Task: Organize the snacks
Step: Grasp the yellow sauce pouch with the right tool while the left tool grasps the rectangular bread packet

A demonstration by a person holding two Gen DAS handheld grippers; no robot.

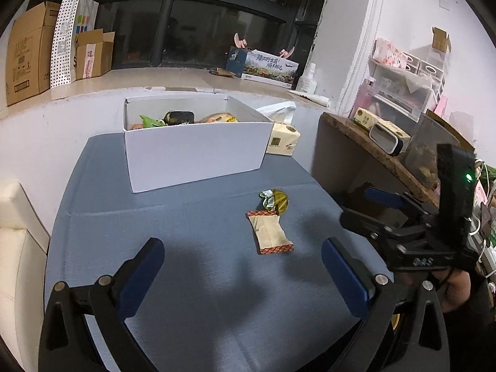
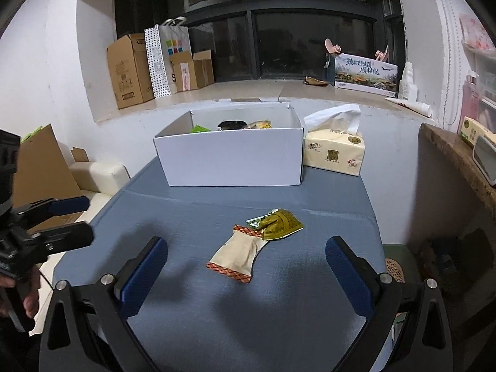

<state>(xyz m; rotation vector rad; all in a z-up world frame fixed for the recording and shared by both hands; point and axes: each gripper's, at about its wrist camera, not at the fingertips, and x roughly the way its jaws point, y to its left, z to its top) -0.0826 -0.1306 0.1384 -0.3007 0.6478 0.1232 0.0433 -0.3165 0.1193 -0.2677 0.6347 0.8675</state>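
Observation:
A beige snack packet with orange-red ends (image 1: 270,232) (image 2: 239,255) lies on the blue tablecloth (image 1: 186,232) (image 2: 325,210). A yellow-green packet (image 1: 275,200) (image 2: 277,224) touches its far end. A white box (image 1: 195,152) (image 2: 232,162) at the back holds several snacks. My left gripper (image 1: 241,276) is open and empty, just short of the beige packet; it also shows at the left of the right wrist view (image 2: 73,220). My right gripper (image 2: 246,276) is open and empty, just short of the beige packet; it also shows at the right of the left wrist view (image 1: 359,207).
A tissue pack (image 1: 282,141) (image 2: 334,152) stands right of the box. A wooden shelf (image 1: 378,152) (image 2: 458,161) borders the table's right side. A cream sofa (image 1: 15,248) (image 2: 99,176) lies left. Cardboard boxes (image 1: 31,52) (image 2: 130,68) stand on the window ledge.

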